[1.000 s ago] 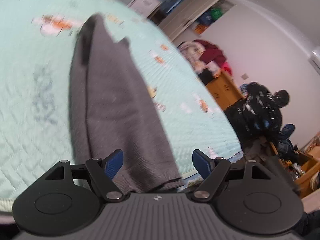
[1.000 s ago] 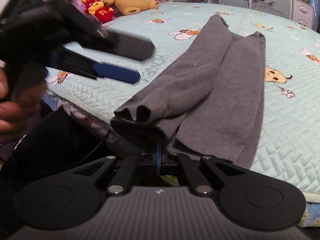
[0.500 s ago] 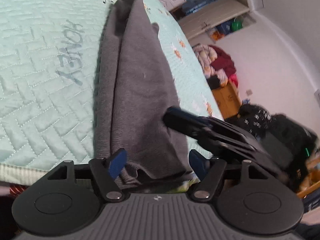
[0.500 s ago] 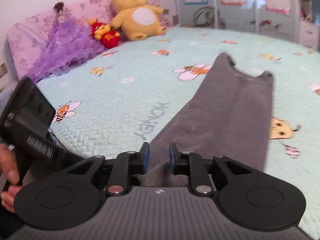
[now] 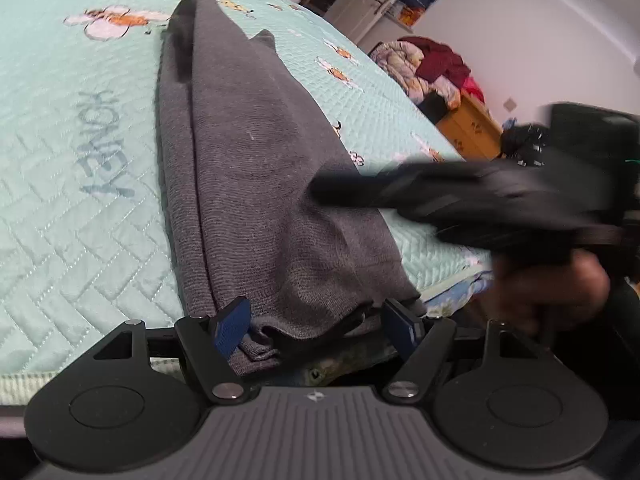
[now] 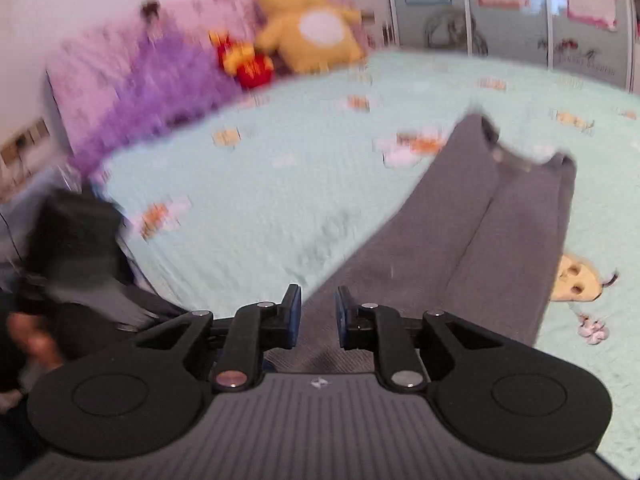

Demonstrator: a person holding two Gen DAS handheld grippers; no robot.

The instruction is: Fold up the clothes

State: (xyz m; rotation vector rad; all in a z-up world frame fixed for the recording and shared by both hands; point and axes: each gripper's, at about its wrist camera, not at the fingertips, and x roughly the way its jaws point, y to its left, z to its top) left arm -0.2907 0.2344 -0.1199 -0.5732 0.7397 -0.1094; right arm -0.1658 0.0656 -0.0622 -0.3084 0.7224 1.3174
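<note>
Since the earlier frame, right tongs (image 6: 317, 312) are parting slightly, their pads standing narrowly apart over the grey garment (image 5: 256, 184), apparently no longer pinching it. Left tongs (image 5: 316, 326) are gaping wide around its near hem. Garment is lying lengthwise on the mint quilted bed (image 5: 80, 208).

- Grey knit trousers (image 5: 248, 168) lie folded lengthwise on my bed (image 5: 80, 184), legs stacked.
- Their near end hangs over the bed's edge.
</note>
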